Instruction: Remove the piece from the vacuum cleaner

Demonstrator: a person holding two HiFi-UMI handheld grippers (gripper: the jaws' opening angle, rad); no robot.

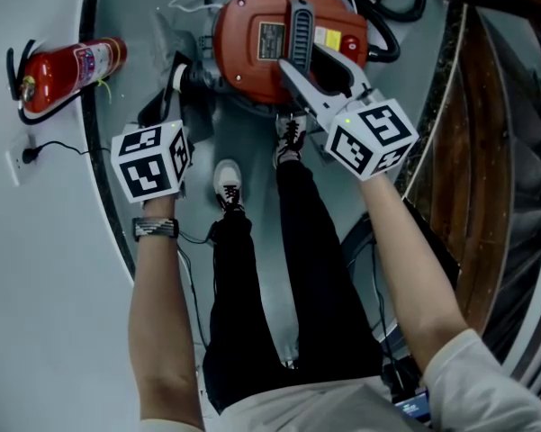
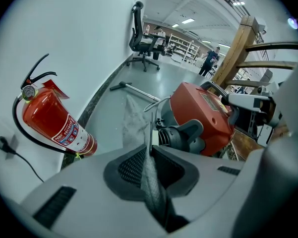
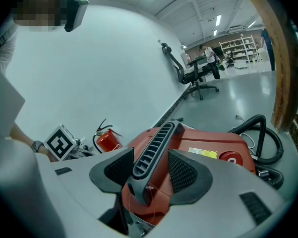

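A red vacuum cleaner [image 1: 252,61] [image 2: 208,113] [image 3: 208,148] stands on the grey floor in front of the person's feet. A thin grey fabric piece [image 2: 134,120] [image 1: 196,111] hangs at its left side, by the black inlet. My left gripper [image 1: 175,84] [image 2: 149,150] is shut on the lower edge of that fabric. My right gripper [image 1: 311,61] [image 3: 151,157] reaches over the machine, and the near end of the black ribbed handle [image 1: 299,25] [image 3: 156,143] lies between its jaws. Red casing shows through a gap beside the right pad, so the pads do not press on the handle.
A red fire extinguisher [image 1: 67,66] [image 2: 54,120] lies by the wall at left, near a wall socket with a plug [image 1: 22,156]. A black hose [image 1: 396,16] [image 3: 263,133] coils behind the vacuum. Wooden framework [image 1: 495,151] stands at right. The person's shoes [image 1: 229,183] are just before the machine.
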